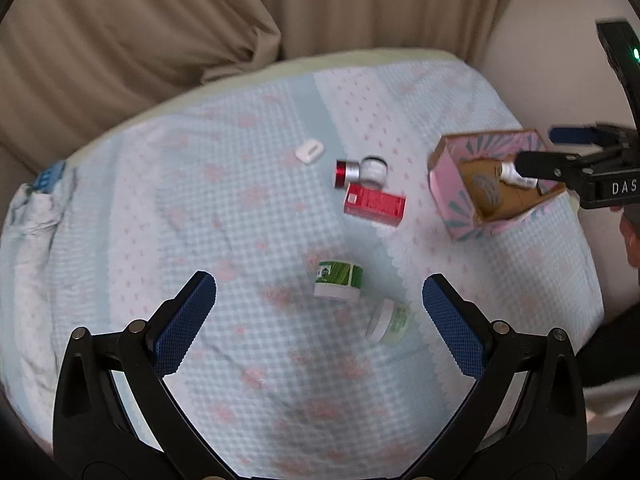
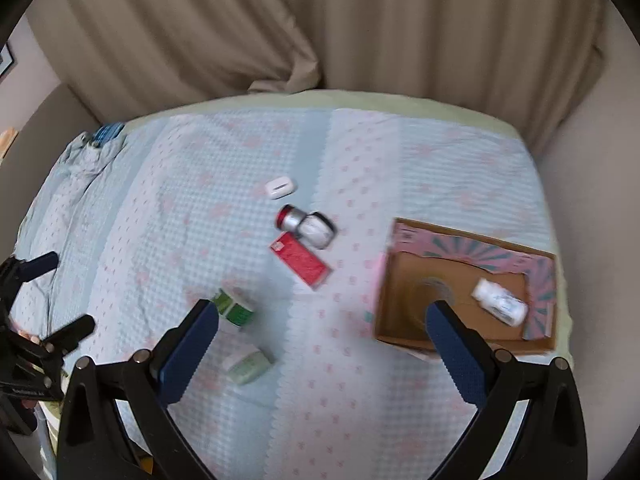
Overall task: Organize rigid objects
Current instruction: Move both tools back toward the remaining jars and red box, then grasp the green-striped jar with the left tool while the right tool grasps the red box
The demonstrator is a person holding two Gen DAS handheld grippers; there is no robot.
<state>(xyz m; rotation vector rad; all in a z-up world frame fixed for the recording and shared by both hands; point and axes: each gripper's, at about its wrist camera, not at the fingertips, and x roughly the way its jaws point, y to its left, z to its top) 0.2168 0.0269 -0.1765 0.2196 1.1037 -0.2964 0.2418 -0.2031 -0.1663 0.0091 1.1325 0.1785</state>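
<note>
On the blue-checked cloth lie a red box, a red-capped silver jar touching a white jar, a small white case, and two green-labelled jars. A pink cardboard box holds a white bottle. My left gripper is open above the green jars. My right gripper is open and empty, beside the box's near wall; in the left wrist view it hovers over the box.
Beige curtains hang behind the table. A crumpled blue cloth lies at the far left edge. The table's edge drops off just right of the box.
</note>
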